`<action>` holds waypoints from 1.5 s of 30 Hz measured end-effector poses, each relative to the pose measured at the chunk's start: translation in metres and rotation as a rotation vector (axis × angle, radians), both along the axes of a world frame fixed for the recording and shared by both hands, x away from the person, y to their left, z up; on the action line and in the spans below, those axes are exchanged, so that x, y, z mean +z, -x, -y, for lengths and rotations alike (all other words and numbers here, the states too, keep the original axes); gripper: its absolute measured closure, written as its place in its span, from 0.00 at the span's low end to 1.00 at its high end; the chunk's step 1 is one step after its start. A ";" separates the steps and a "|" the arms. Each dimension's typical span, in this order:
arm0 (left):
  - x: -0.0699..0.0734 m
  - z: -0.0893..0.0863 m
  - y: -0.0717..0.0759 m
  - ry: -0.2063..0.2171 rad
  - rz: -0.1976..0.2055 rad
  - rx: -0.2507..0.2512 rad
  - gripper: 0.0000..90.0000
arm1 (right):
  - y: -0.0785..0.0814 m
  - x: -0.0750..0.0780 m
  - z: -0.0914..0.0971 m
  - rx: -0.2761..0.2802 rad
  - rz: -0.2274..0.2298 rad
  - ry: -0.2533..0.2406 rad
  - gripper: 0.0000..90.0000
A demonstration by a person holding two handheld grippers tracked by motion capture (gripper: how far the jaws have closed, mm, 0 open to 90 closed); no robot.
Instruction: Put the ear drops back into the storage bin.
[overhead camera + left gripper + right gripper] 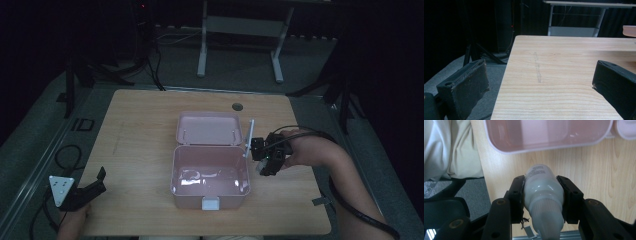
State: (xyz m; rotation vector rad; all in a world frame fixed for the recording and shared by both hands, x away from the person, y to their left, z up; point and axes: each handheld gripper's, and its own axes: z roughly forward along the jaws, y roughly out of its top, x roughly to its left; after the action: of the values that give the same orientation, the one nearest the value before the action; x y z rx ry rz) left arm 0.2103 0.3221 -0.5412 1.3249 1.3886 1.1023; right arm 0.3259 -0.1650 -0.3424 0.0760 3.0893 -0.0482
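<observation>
An open pink plastic box [175,172] sits mid-table, its lid [209,129] hinged back flat behind it and its inside bare. Just right of the box, my right gripper [257,152] is turned on its side and points toward it. In the right gripper view it [541,182] is shut on a white squeeze bottle [543,195], whose base faces the box's rim [536,148]. My left gripper [100,181] rests at the table's front left corner. Its jaws [539,72] stand wide open with only bare wood between them.
The wooden table [140,145] has a round cable hole [237,106] at its back edge. A thin white strip [249,136] stands at the box's right side, by the right gripper. A white latch [210,203] sits on the box's front. A desk frame [240,30] stands beyond the table.
</observation>
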 end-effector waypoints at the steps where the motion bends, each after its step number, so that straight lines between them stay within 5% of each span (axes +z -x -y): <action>1: 0.000 0.000 0.000 -0.001 0.000 -0.001 0.00 | 0.001 0.000 -0.002 0.008 -0.001 -0.003 0.66; 30: 0.000 0.000 0.000 -0.004 -0.001 -0.004 0.00 | 0.004 -0.013 -0.061 0.126 -0.008 -0.011 0.66; 45: 0.000 0.000 0.000 -0.006 0.006 -0.001 0.00 | -0.006 -0.055 -0.070 0.145 -0.072 0.015 0.66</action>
State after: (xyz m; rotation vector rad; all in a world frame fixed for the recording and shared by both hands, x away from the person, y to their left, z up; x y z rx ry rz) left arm 0.2101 0.3217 -0.5411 1.3256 1.3813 1.1089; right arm 0.3315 -0.0953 -0.3977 -0.1531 3.1552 -0.0695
